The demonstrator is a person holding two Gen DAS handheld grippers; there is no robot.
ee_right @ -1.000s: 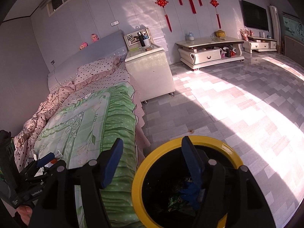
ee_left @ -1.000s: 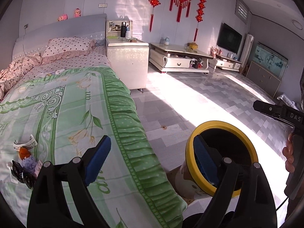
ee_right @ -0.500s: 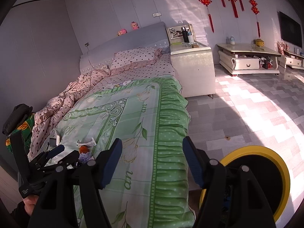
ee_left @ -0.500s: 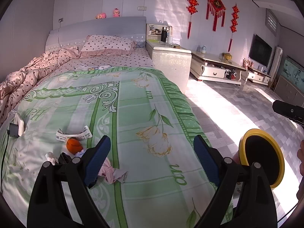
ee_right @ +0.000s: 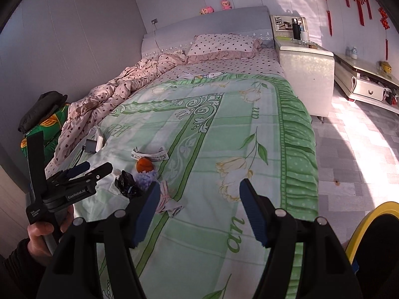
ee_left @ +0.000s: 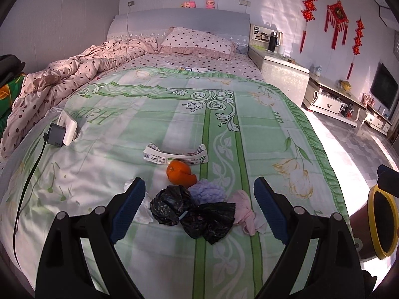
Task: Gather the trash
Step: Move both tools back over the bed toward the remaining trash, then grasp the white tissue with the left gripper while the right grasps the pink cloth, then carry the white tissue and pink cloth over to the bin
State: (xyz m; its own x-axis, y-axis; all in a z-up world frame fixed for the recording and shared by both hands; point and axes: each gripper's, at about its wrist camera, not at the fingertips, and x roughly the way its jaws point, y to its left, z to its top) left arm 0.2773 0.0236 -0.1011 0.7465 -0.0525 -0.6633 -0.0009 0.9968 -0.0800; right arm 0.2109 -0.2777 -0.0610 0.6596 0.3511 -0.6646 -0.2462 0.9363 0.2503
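Observation:
A small heap of trash lies on the green bedspread (ee_left: 174, 114): a crumpled black plastic bag (ee_left: 192, 211), an orange (ee_left: 180, 173), a lavender fluffy wad (ee_left: 208, 193), a pink cloth (ee_left: 245, 210), white tissue (ee_left: 141, 208) and a printed paper wrapper (ee_left: 175, 155). My left gripper (ee_left: 199, 194) hovers open just short of the heap, the black bag showing between its fingers. My right gripper (ee_right: 199, 191) is open and empty over the bedspread, to the right of the black bag (ee_right: 128, 185) and orange (ee_right: 144, 165). The yellow-rimmed bin (ee_left: 379, 224) stands on the floor beside the bed.
A white power strip with a dark charger (ee_left: 62, 129) and its cable lies on the bed's left side. A rumpled pink spotted duvet (ee_left: 62, 79) and pillow (ee_left: 197, 41) fill the far end. A white nightstand (ee_left: 281, 74) and tiled floor (ee_right: 361, 149) lie to the right.
Both views have swung left, from the bin and floor onto the bed. The trash heap now sits centred before my left gripper, and the bin has slid to the right edge.

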